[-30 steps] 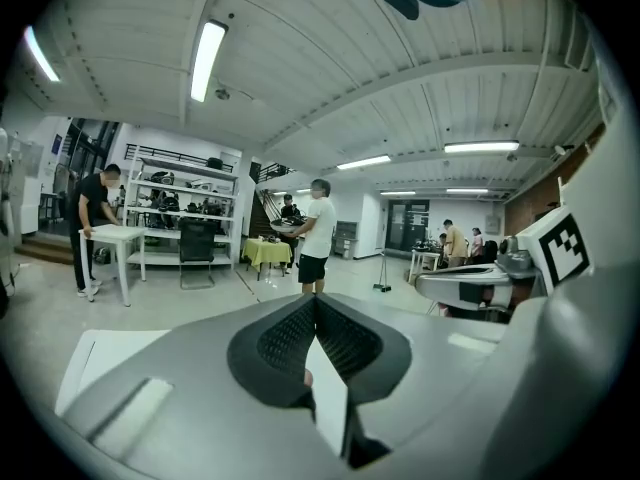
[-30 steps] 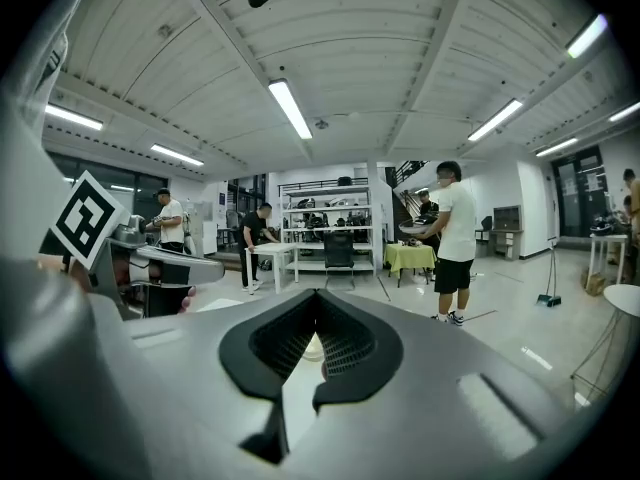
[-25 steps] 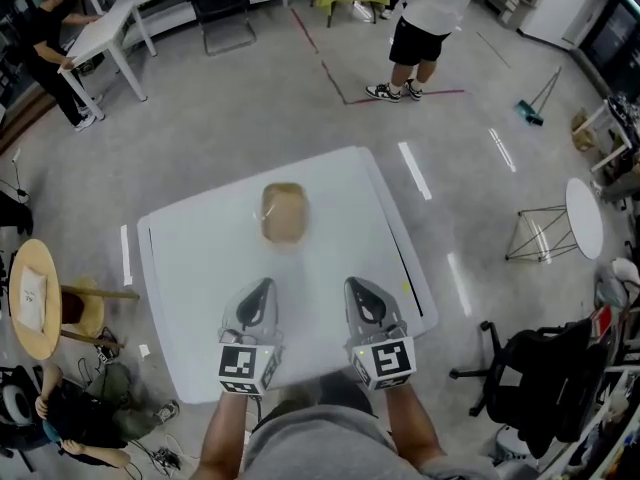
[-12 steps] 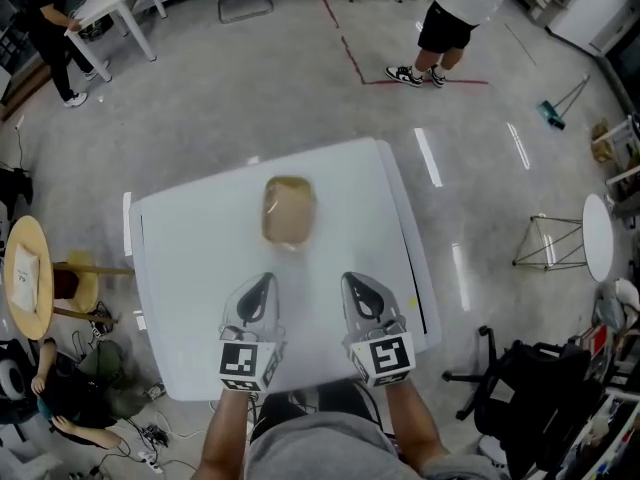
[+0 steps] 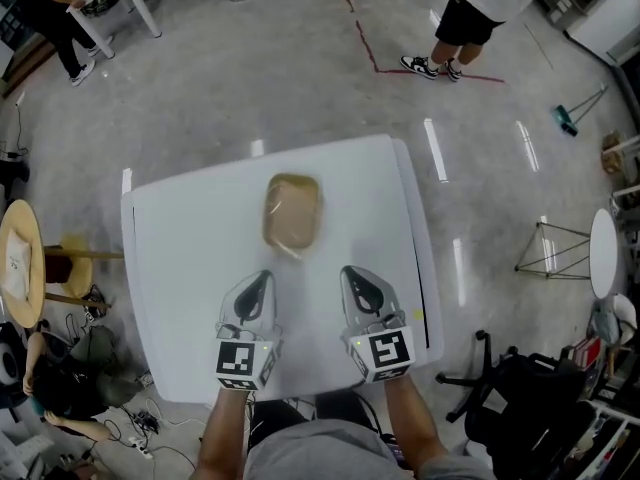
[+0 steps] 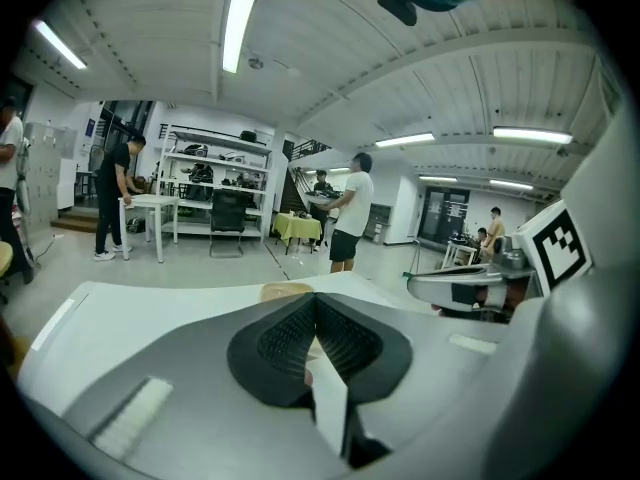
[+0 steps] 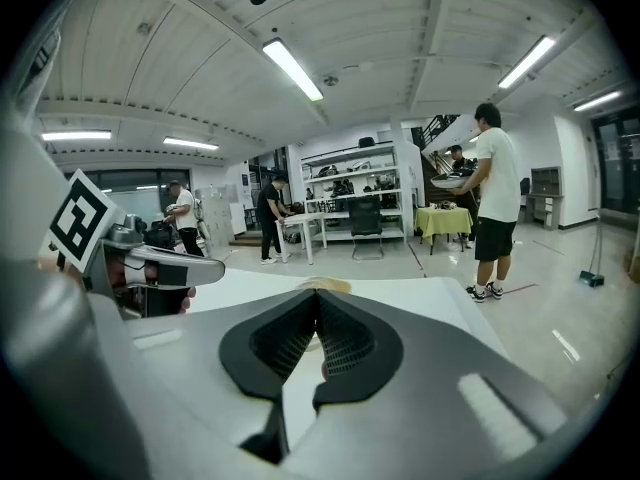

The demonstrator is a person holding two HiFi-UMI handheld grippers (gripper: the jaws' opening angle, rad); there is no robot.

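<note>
Both grippers have tipped down and eased forward over the white bench (image 5: 170,258). I read the left gripper (image 5: 258,280) and right gripper (image 5: 352,274) as shut tight, nothing between the jaws. A brown pouch (image 5: 291,211) lies just ahead, between them. Each marker cube (image 5: 238,361) bears black-and-white squares.

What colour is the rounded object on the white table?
Tan: the rounded object, best in head view.
</note>
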